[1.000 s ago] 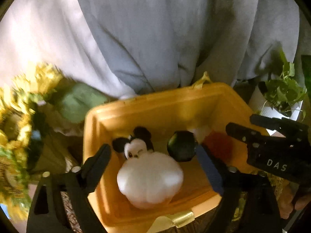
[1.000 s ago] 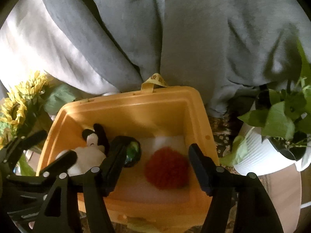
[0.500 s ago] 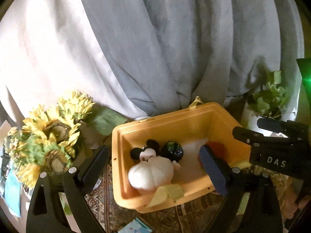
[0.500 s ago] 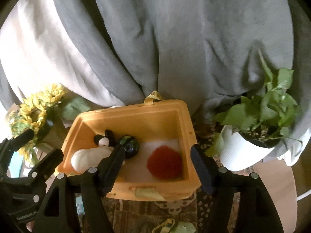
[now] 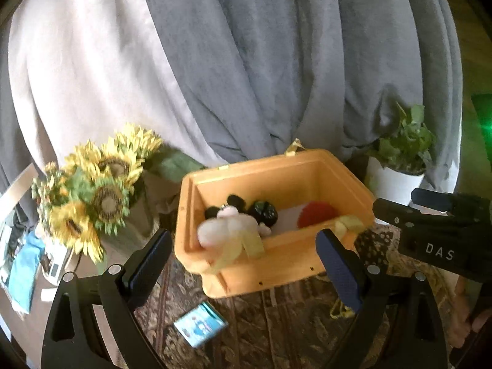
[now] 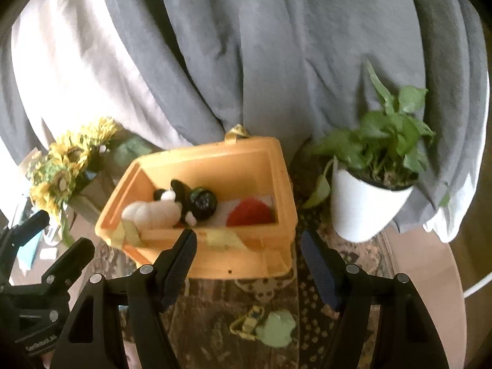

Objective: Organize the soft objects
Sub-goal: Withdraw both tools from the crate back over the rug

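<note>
Both tools spread wide, gripping nothing: left tool [image 5: 243, 258], right tool [image 6: 249, 255]. Orange bin [image 6: 215, 166] just beyond tips; white plush [image 6: 150, 212], red pompom [image 6: 250, 212] inside.

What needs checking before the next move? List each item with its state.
1. Left hand-held gripper open and holding nothing: ok.
2. Right hand-held gripper open and holding nothing: ok.
3. White plush toy, dark ball and red pompom inside the yellow bin: ok.
4. Green soft piece in the bin: not ok, it lies on the patterned cloth in front of the bin.
5. Small blue card on the cloth counts as a soft item: cannot tell.
6. Potted plant stands apart from the bin, upright: ok.
</note>
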{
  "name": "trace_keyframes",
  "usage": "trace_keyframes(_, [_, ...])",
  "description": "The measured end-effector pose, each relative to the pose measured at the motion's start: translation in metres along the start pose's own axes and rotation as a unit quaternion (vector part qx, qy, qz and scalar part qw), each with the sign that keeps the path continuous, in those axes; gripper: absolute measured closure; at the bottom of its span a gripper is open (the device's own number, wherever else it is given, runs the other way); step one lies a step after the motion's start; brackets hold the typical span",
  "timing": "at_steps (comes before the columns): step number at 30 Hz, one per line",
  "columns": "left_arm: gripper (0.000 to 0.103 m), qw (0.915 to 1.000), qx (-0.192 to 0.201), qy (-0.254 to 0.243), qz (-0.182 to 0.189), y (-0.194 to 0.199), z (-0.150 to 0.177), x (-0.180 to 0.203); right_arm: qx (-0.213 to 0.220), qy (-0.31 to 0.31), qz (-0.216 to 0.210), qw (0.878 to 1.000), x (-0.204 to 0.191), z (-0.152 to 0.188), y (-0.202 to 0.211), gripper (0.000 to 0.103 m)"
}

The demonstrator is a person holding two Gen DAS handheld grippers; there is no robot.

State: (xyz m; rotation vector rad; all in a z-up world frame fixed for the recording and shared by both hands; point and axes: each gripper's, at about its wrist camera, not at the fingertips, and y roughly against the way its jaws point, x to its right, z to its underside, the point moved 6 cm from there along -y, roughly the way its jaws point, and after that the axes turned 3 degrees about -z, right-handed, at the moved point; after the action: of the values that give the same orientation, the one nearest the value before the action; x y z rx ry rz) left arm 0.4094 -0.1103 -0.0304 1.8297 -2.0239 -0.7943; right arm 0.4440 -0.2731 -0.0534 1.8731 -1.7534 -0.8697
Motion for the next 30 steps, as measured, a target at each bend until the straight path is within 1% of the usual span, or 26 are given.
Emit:
trace_keyframes(4, [0.007,0.9999,-0.011,0.003,-0.002,0.007,0.021,0.005,-0.011,0.001,0.002,1.0,0.005,0.022,0.005,0.032])
trace_keyframes(14, [0.007,0.9981,-0.048,0.027,-0.029,0.022,0.073,0.005,-0.035,0.015,-0.011,0.999,0.004,0.066,0.007,0.032])
trace_keyframes(19, [0.007,0.9957,-0.063,0.047,-0.049,0.028,0.096,-0.001,-0.048,0.038,-0.023,0.998,-0.007,0.08,0.005,0.032])
trace_keyframes(26, [0.005,0.9927,-0.073,0.066,-0.069,0.037,0.132,-0.013,-0.049,0.07,-0.038,0.996,-0.026,0.098,0.006,0.032])
trace_keyframes(30, [0.003,0.9912,-0.08,0.079,-0.069,0.04,0.15,-0.02,-0.058,0.077,-0.051,0.994,-0.038,0.111,0.004,0.032])
